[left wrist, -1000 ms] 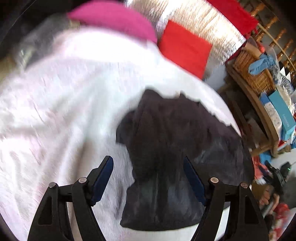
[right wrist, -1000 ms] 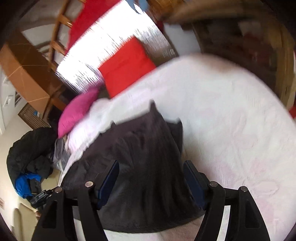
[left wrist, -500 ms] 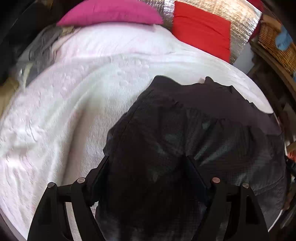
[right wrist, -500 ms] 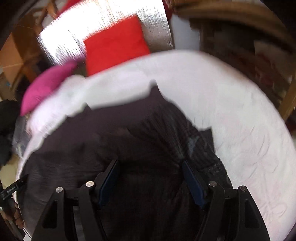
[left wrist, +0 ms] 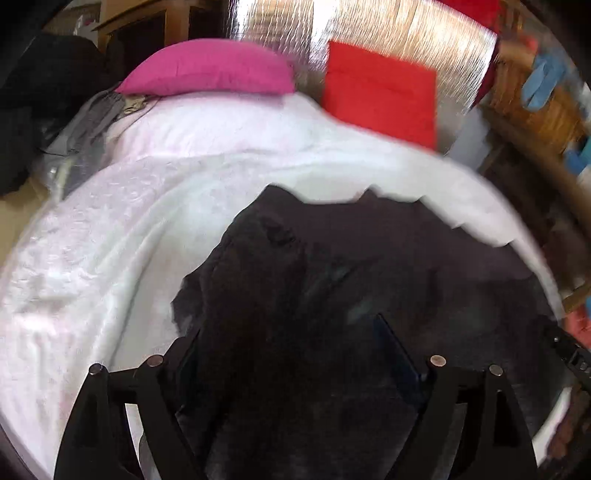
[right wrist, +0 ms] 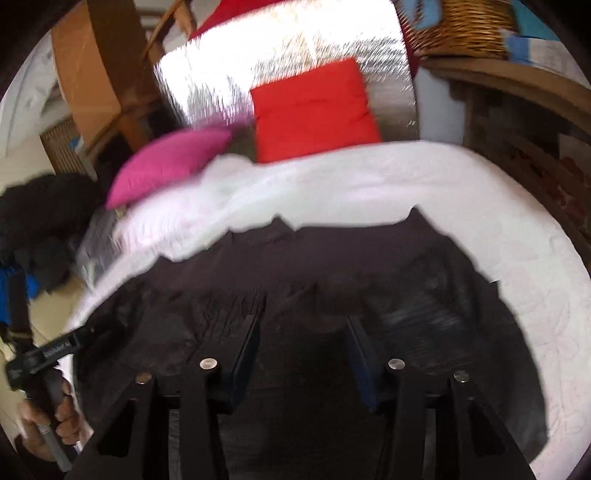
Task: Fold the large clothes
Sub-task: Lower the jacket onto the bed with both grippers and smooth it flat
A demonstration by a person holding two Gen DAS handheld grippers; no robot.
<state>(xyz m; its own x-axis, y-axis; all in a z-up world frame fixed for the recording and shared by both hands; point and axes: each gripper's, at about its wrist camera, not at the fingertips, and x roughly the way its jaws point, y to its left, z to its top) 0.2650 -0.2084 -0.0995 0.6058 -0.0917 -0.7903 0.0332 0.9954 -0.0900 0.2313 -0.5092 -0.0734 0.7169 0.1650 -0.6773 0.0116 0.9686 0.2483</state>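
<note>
A large dark garment [left wrist: 369, 258] lies spread on a white bed cover [left wrist: 147, 221], its upper edge straight across the bed. My left gripper [left wrist: 284, 328] hangs low over its left part, jaws wide and opening, dark cloth between and partly over the fingers. In the right wrist view the same garment [right wrist: 369, 266] fills the lower half. My right gripper [right wrist: 304, 317] is down on it with its jaws closing, cloth between the blue pads [right wrist: 356, 343] with a gap still showing. A hand [right wrist: 62, 413] holding the left gripper shows at the lower left there.
A pink pillow [left wrist: 210, 66] and a red cushion [left wrist: 380, 96] lean at the bed's head against a silver foil panel [left wrist: 369, 26]. Grey clothes [left wrist: 85, 122] lie at the far left edge. A wicker basket [right wrist: 469, 26] and wooden shelves stand at the right.
Both grippers have come forward and down onto the dark garment, which now fills the space between their fingers. The right jaws have narrowed. The garment looks spread wider across the bed.
</note>
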